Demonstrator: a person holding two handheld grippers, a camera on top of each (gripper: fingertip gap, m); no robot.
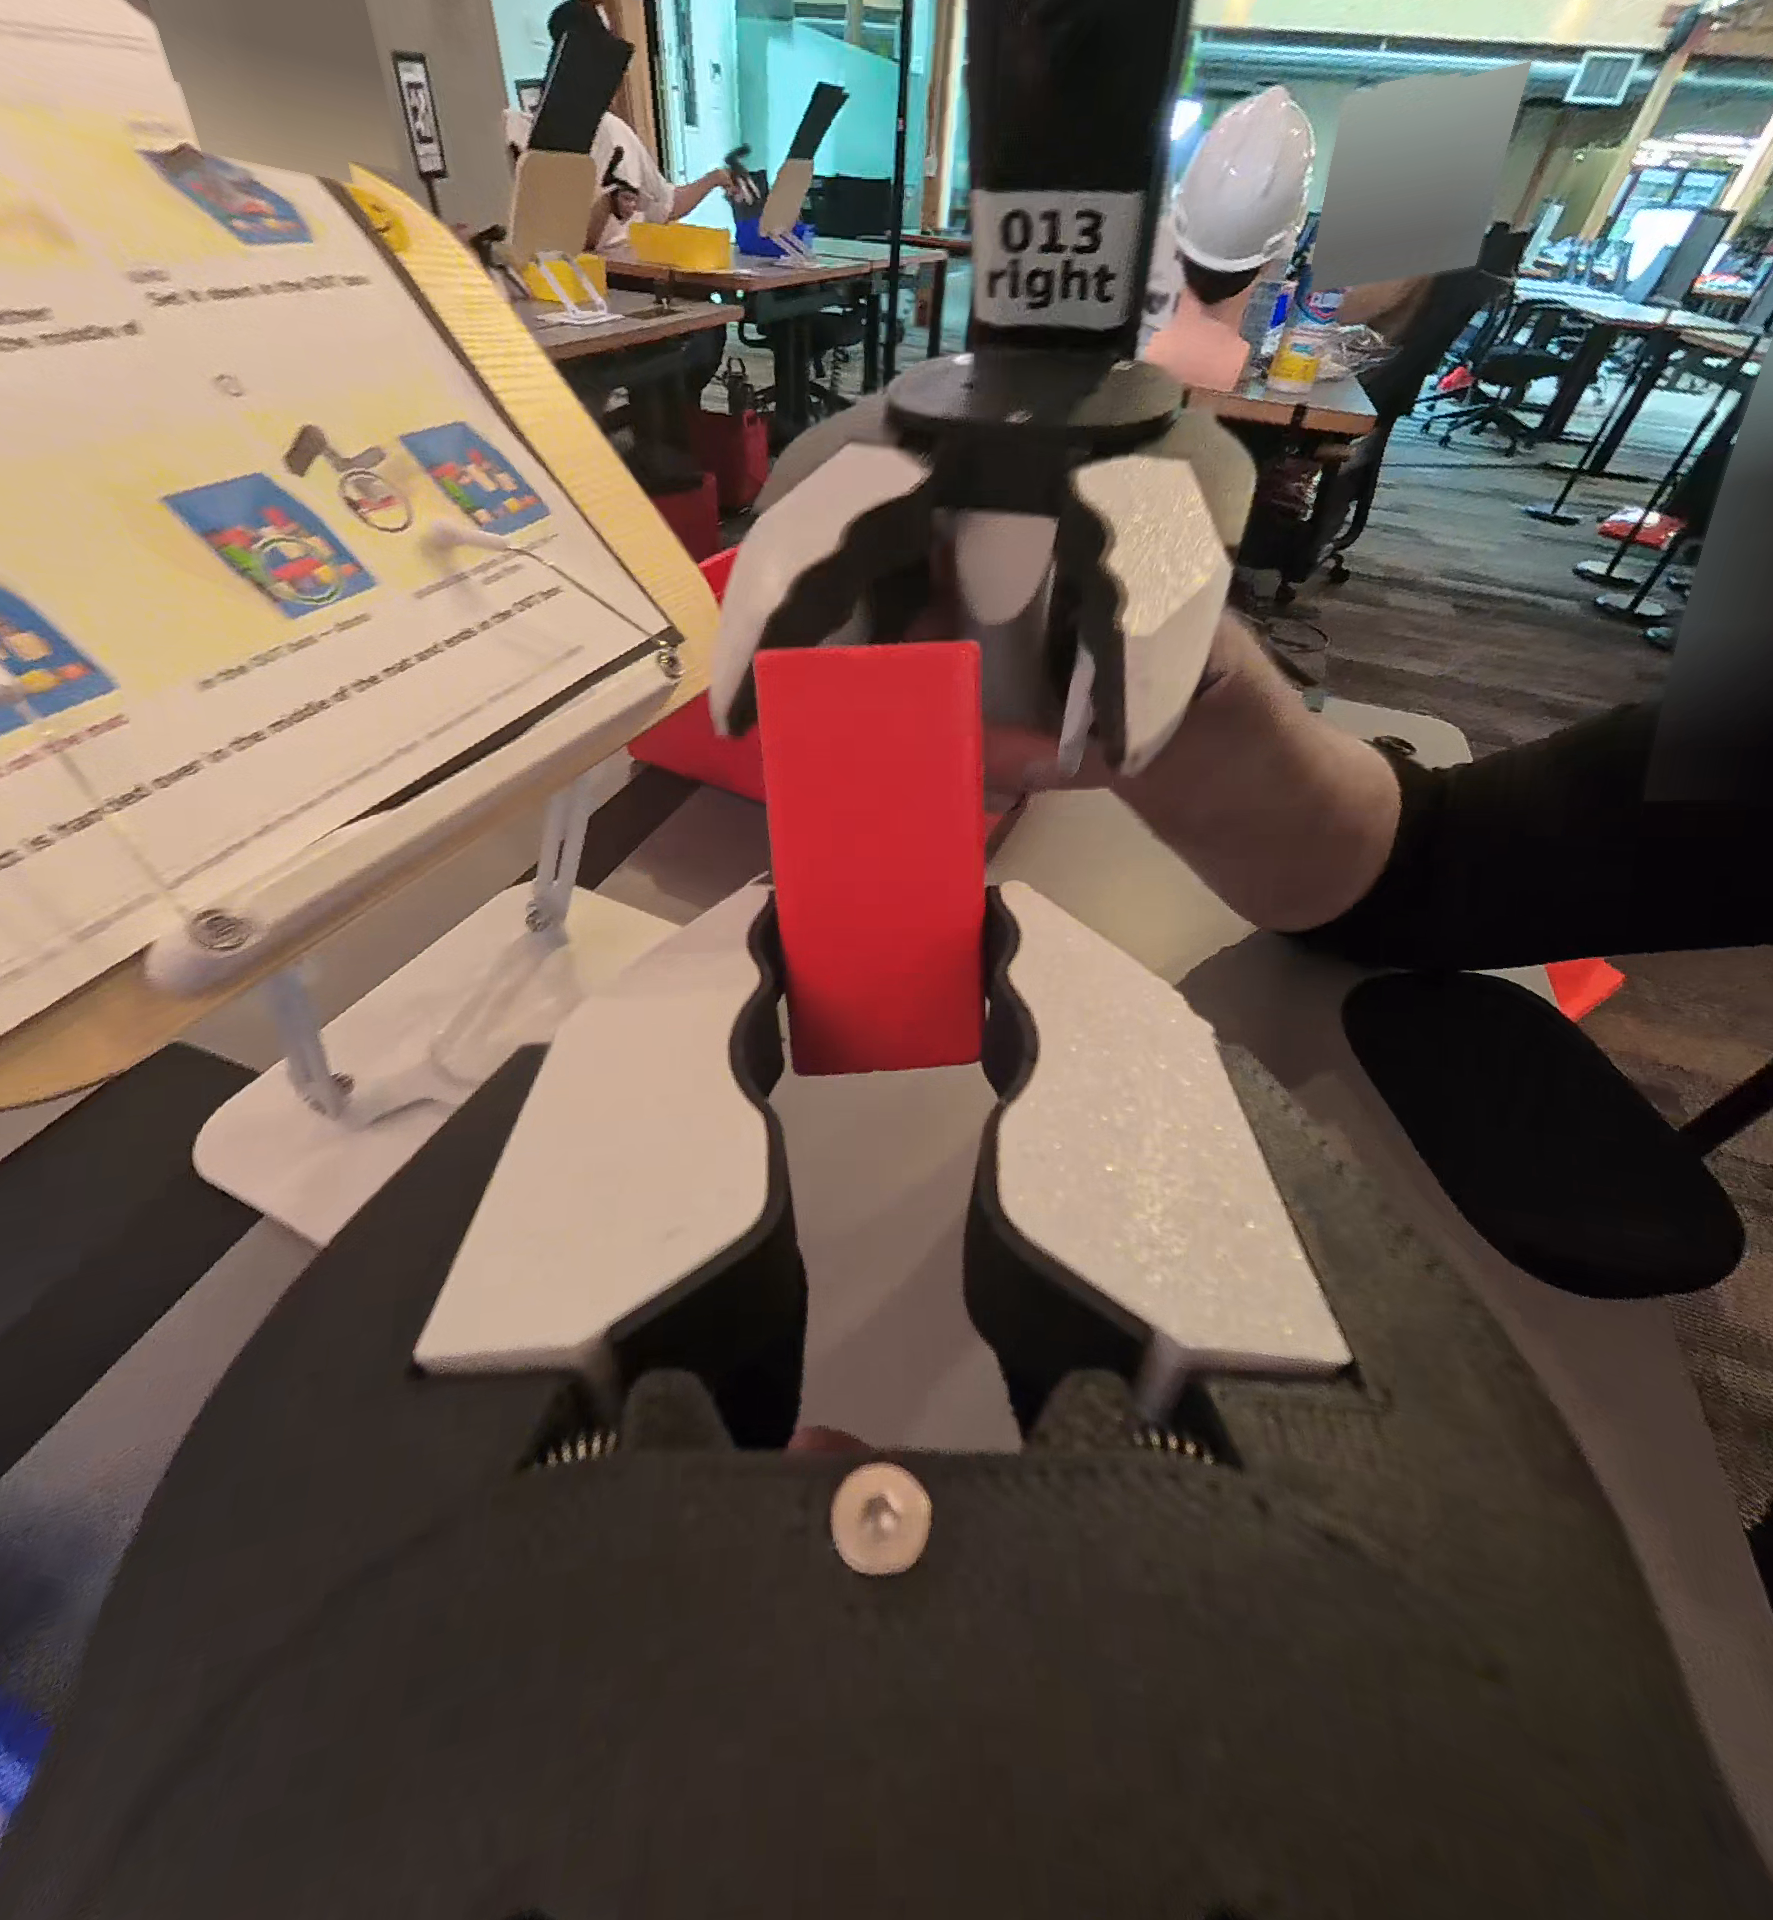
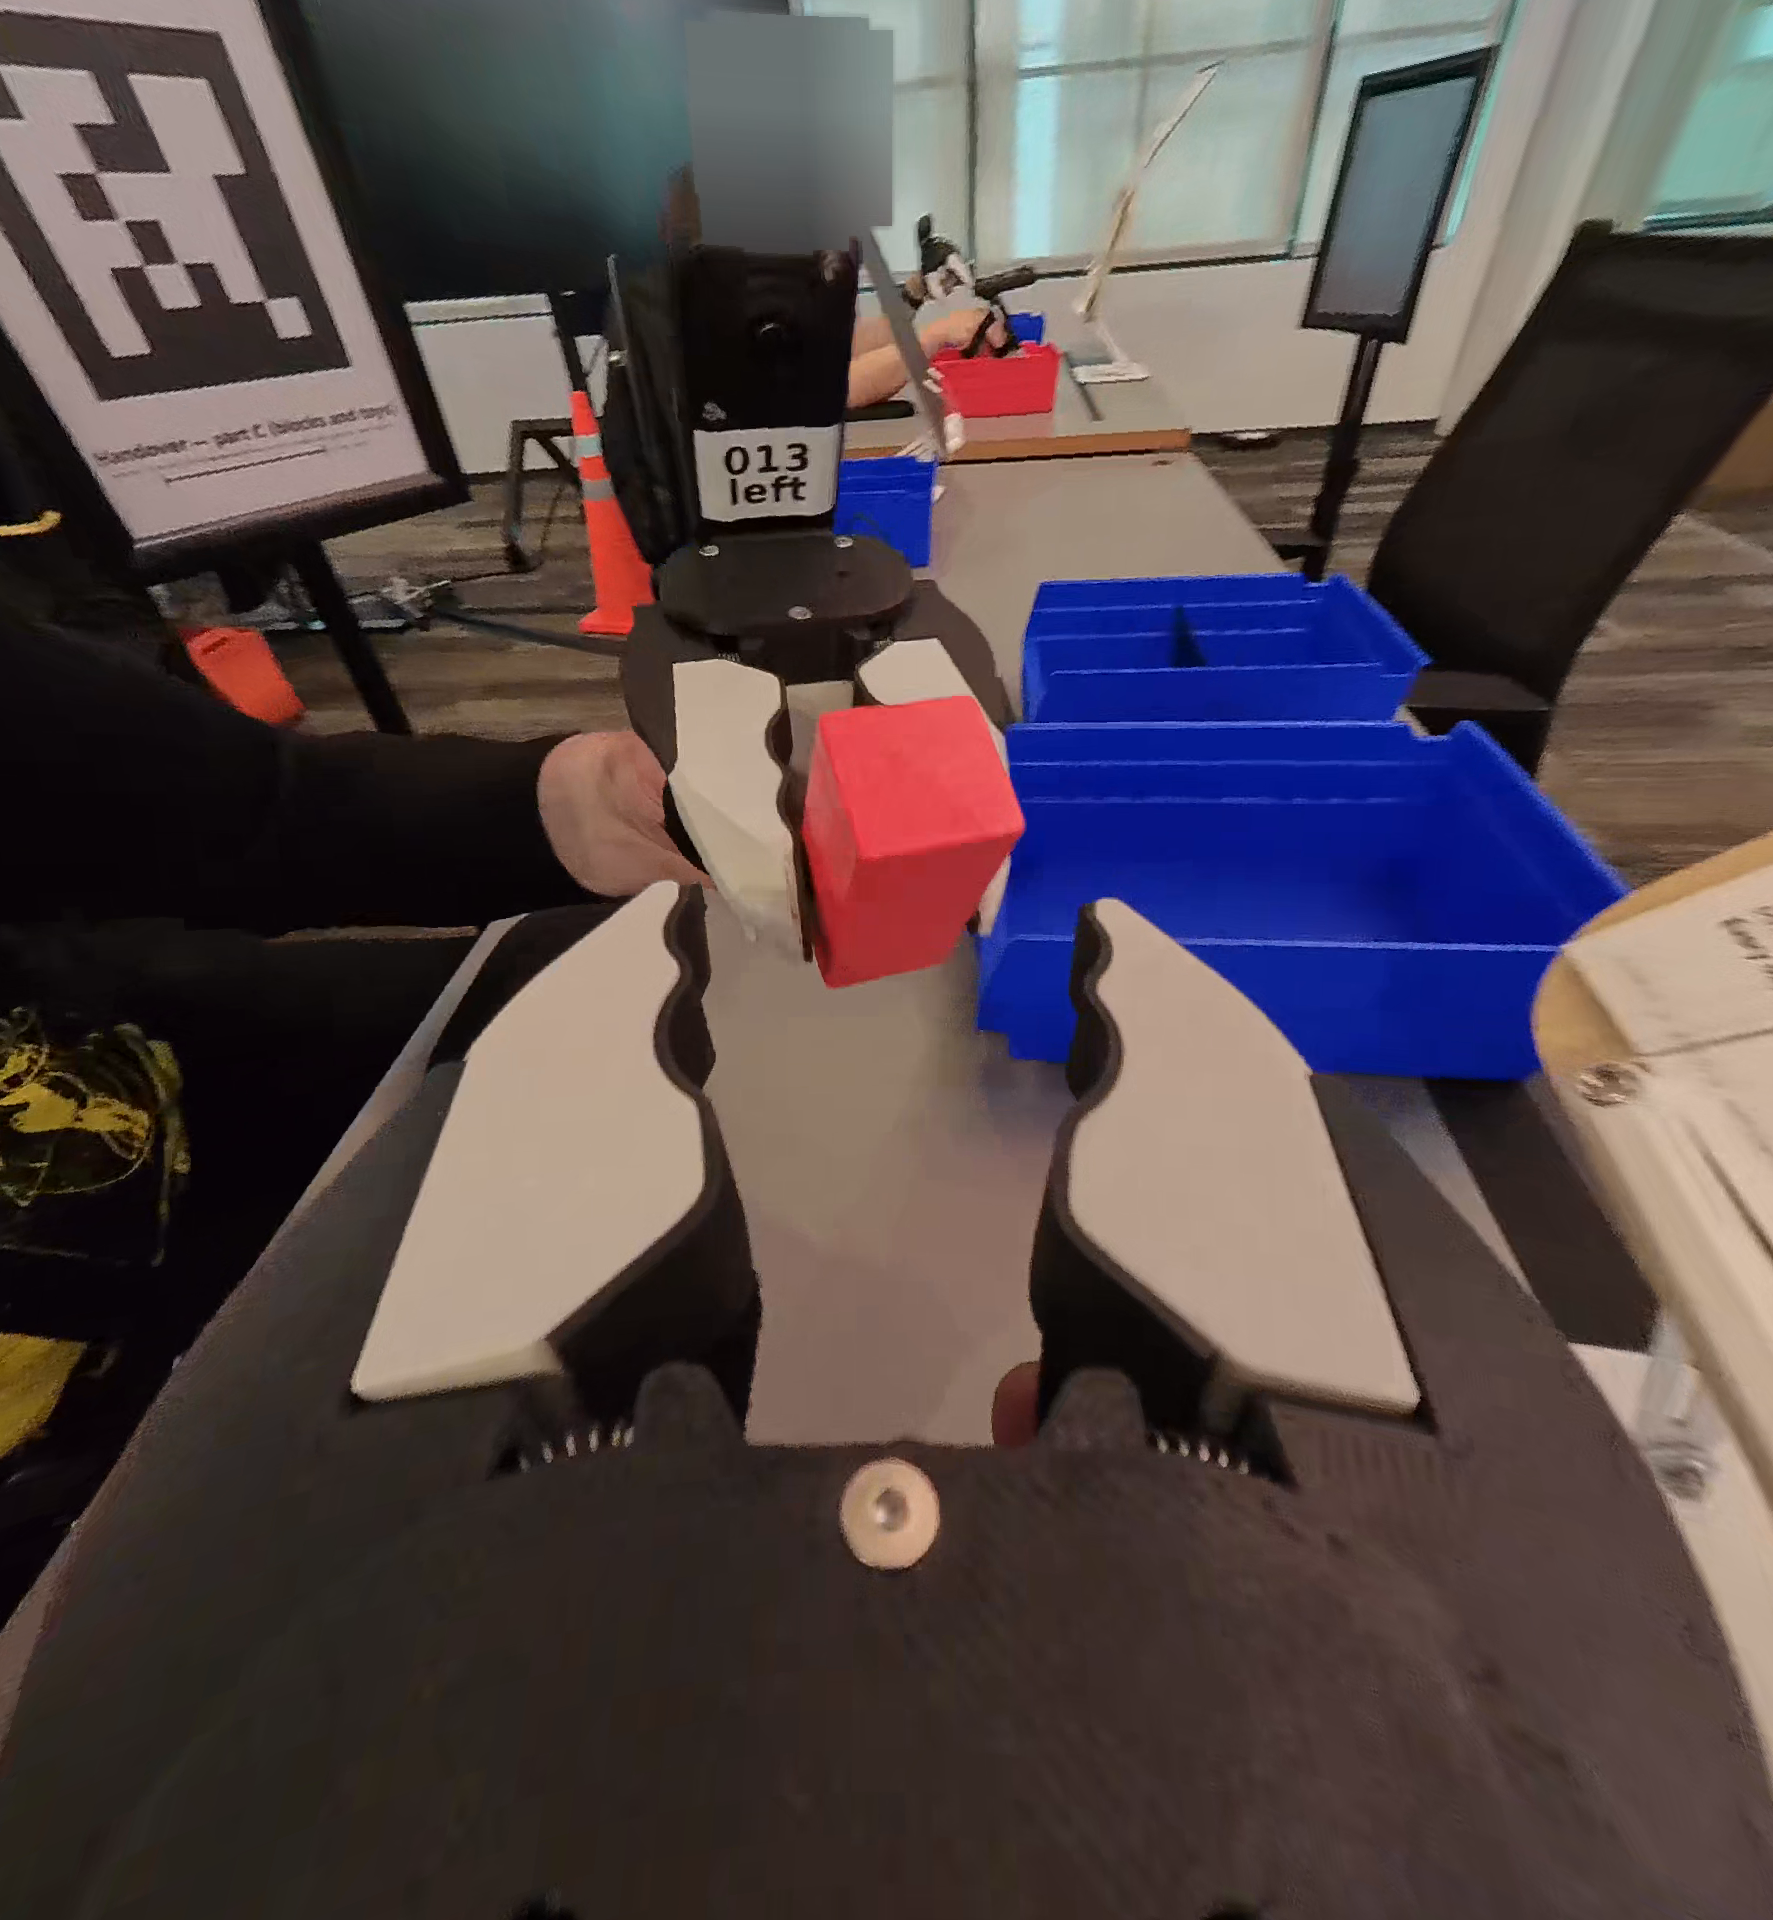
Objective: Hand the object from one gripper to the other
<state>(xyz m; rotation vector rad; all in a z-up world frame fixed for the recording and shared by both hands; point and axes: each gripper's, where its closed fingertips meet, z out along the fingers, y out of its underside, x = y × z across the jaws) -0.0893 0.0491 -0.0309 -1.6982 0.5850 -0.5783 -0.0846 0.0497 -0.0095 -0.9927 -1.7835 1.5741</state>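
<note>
Red block (image 1: pixel 877 862): clamped at its near end by left gripper (image 1: pixel 882 997), far end free for transfer. Right gripper (image 2: pixel 887 997): jaws wide, empty, just short of block, beside blue bin (image 2: pixel 1308 935).

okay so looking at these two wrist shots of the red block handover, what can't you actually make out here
- Red block, left wrist view: its underside faces away from the camera.
- Far finger of the left gripper, right wrist view: mostly hidden behind the block.
- Red bin, left wrist view: its contents are hidden by the block and the right gripper.
- Instruction sheet, left wrist view: blurred by motion.
</note>
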